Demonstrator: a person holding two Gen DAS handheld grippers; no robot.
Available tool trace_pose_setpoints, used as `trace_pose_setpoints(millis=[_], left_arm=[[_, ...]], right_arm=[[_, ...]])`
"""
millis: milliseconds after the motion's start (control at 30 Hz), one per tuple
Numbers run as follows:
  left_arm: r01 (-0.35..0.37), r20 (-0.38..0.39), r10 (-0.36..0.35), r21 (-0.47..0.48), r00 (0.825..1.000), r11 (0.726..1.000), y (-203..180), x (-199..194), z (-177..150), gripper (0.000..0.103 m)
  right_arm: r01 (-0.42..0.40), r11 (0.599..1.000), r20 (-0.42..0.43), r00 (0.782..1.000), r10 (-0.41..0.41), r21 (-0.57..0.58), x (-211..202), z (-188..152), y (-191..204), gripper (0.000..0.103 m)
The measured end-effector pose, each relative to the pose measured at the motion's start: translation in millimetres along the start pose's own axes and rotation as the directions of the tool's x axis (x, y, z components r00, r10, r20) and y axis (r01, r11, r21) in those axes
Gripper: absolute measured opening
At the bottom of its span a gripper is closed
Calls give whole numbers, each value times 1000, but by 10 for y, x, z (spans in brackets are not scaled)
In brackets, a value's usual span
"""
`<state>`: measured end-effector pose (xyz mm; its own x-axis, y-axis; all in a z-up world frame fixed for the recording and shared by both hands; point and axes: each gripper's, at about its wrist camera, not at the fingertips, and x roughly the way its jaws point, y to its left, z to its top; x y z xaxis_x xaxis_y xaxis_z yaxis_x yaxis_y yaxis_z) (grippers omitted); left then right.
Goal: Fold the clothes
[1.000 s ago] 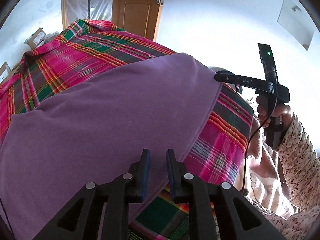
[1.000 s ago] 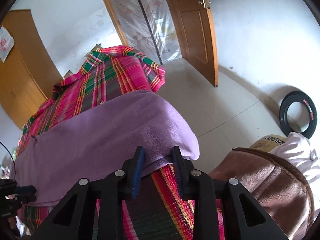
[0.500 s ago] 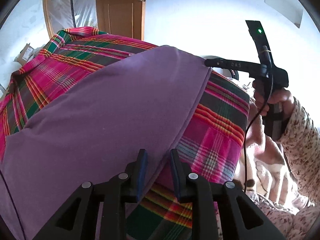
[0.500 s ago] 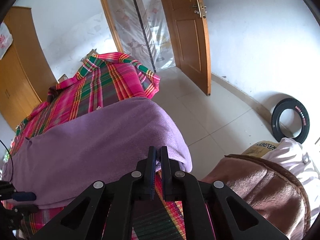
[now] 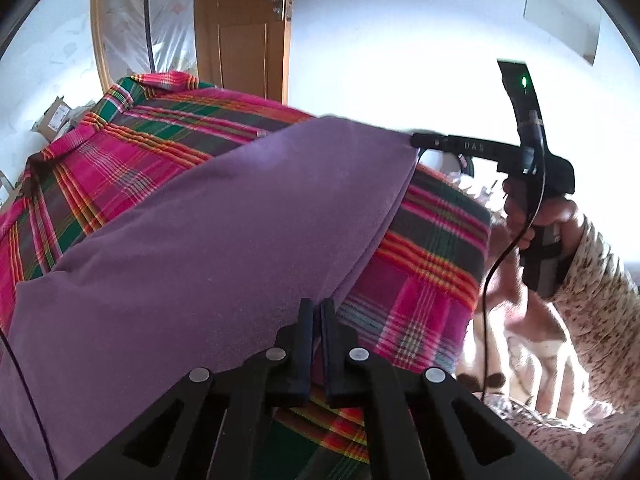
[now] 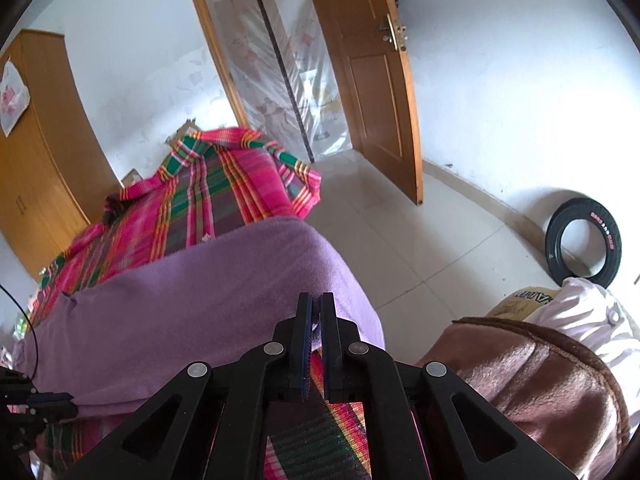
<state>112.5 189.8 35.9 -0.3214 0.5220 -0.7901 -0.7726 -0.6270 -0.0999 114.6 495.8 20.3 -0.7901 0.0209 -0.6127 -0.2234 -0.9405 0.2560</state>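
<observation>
both grippers pinching the near edge of the purple cloth

biggest thing in view is the bed under a plaid bedspread point(image 5: 420, 264), pink, green and orange checks, running from the near edge out to the far left toward the doorway. spread flat on top of it is the purple garment point(image 5: 208, 248), covering most of the near half of the bedspread; in the right wrist view the same garment point(image 6: 208, 292) drapes over the near right corner of the bed.

off the right side of the bed there's a brown fleecy blanket point(image 6: 532, 376) heaped up, with something white just behind it. further right on the tiled floor point(image 6: 440, 248) a black tyre point(image 6: 584, 242) leans at the wall. a wooden door point(image 6: 372, 80) stands open at the far end, and a wooden wardrobe point(image 6: 36, 168) fills the far left.

the left gripper point(image 5: 316, 312) has its jaws together, clamped on the near hem of the purple garment. the right gripper point(image 6: 316, 308) is the same, jaws closed with a bit of purple edge caught between them at the garment's right corner. from the left wrist view you can see the person's right hand point(image 5: 536, 212) on the handle, patterned sleeve point(image 5: 600, 280) behind it.
</observation>
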Motion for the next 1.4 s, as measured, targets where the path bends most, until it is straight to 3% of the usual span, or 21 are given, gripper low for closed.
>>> trace_pose_setpoints(millis=[133, 533, 667, 800, 900, 1033, 1167, 1400], left_arm=[[20, 14, -20, 0, 1000, 1000, -10, -47, -13, 2], [32, -66, -33, -31, 997, 999, 47, 184, -88, 3], [65, -34, -67, -39, 997, 997, 73, 35, -96, 3], [86, 9, -86, -67, 996, 994, 204, -86, -87, 7], [47, 21, -45, -122, 999, 991, 372, -103, -42, 7], [2, 13, 0, -222, 1000, 975, 656, -11, 6, 8], [-95, -50, 85, -285, 995, 954, 889, 90, -22, 8], [-104, -45, 94, -340, 995, 935, 1147, 15, -131, 8]], right_arm=[[9, 1000, 3, 1000, -9, -2, -22, -4, 14, 4], [81, 997, -70, 994, -82, -14, 150, -97, 11, 5], [140, 990, -60, 989, -138, 29, 47, -58, -38, 9], [59, 998, -4, 998, -59, 32, -69, -23, 93, 15], [-33, 996, -8, 999, 33, -81, -20, -48, 428, 15], [-158, 961, -116, 984, 134, -228, 205, -185, 894, 15], [-145, 932, -166, 982, 94, -332, 320, -291, 1074, 15], [-29, 972, -133, 991, -2, -232, 232, -172, 537, 15]])
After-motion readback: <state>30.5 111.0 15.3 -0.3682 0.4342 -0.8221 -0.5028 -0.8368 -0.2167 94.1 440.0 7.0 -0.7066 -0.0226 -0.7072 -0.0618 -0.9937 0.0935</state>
